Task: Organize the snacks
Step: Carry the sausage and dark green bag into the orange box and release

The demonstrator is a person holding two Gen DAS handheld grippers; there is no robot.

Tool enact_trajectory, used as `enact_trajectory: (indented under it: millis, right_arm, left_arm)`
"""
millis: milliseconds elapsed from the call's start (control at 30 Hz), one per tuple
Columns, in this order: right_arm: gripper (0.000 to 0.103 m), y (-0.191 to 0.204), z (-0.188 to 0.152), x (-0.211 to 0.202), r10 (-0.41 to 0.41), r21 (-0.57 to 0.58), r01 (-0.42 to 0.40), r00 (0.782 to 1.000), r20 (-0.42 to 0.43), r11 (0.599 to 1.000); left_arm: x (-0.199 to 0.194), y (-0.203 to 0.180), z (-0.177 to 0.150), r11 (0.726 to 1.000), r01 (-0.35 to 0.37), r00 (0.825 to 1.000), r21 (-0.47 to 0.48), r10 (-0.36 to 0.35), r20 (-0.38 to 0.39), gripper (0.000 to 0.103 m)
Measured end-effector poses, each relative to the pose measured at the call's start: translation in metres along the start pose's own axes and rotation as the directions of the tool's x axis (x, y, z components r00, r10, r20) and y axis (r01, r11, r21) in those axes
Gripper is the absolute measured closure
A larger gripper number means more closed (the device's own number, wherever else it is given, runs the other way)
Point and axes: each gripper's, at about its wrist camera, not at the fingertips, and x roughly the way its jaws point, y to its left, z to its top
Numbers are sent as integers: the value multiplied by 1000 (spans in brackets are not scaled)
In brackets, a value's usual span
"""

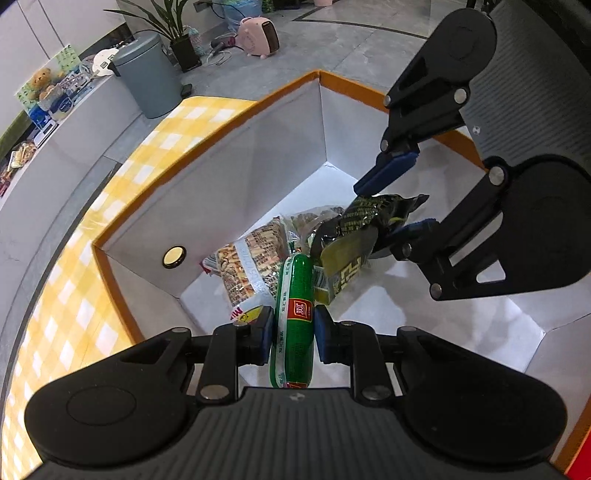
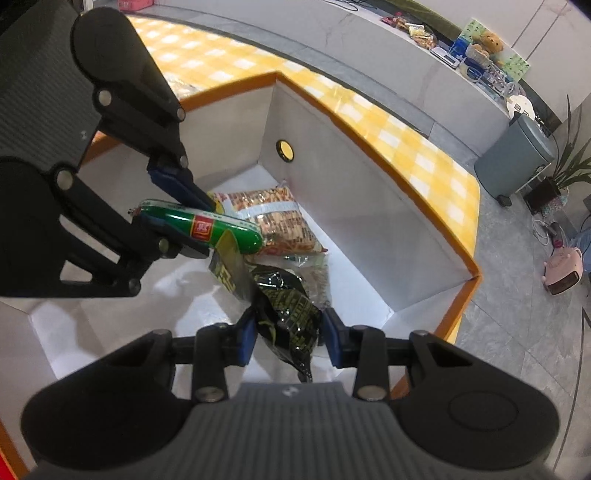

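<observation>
Two tools work inside one white box with an orange rim [image 1: 221, 122], which sits on a yellow checked cloth [image 1: 110, 206]. Left tool [image 1: 293, 334]: its blue pads are pressed against the two sides of a green sausage stick with a red label [image 1: 295, 317], pinching it at mid-length; the stick points forward, held above the box floor. Right tool [image 2: 289, 334]: its blue pads close on a black snack packet with yellow-green print [image 2: 291, 314], gripped near one end, while the other end reaches toward the items lying below. On the box floor, toward the far corner, lies a clear bag of orange-brown crackers [image 2: 280, 221]; beside it, partly covered by the black packet, lies a second clear bag whose contents cannot be made out [image 2: 314, 273]. A dark olive packet with pale characters [image 1: 343, 266] lies just beside the tip of the sausage stick, under the black packet. One box wall carries a round metal-ringed hole [image 1: 174, 256]. Beyond the box, on the grey tiled floor: a grey pedal bin [image 1: 147, 74], a potted plant [image 1: 177, 40] and a pink fan heater [image 1: 258, 35]. A white counter [image 1: 66, 122] at the room's edge bears a teddy bear [image 1: 40, 79] and assorted boxes.
</observation>
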Motion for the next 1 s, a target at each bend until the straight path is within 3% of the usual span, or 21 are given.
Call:
enact_trajectory:
  millis: [367, 533, 633, 700, 1000]
  right_arm:
    - [70, 2, -5, 8, -57, -2, 57, 998, -7, 998]
    - [69, 8, -6, 9, -75, -17, 75, 997, -16, 997]
    - [56, 9, -7, 5, -92, -8, 92, 996, -9, 996]
    - [54, 9, -6, 2, -94, 0, 94, 996, -4, 996]
    - [30, 17, -3, -11, -109, 13, 109, 994, -9, 994]
  left_arm:
    - [11, 0, -3, 1000, -7, 1000, -17, 7, -19, 76]
    - [4, 4, -3, 999, -11, 1000, -46, 10, -16, 70]
    - [-1, 1, 0, 999, -7, 1000, -40, 7, -13, 62]
    - [-4, -1, -2, 999, -11, 1000, -33, 11, -3, 56]
    - [-20, -8, -11, 999, -35, 999, -34, 35, 0, 47]
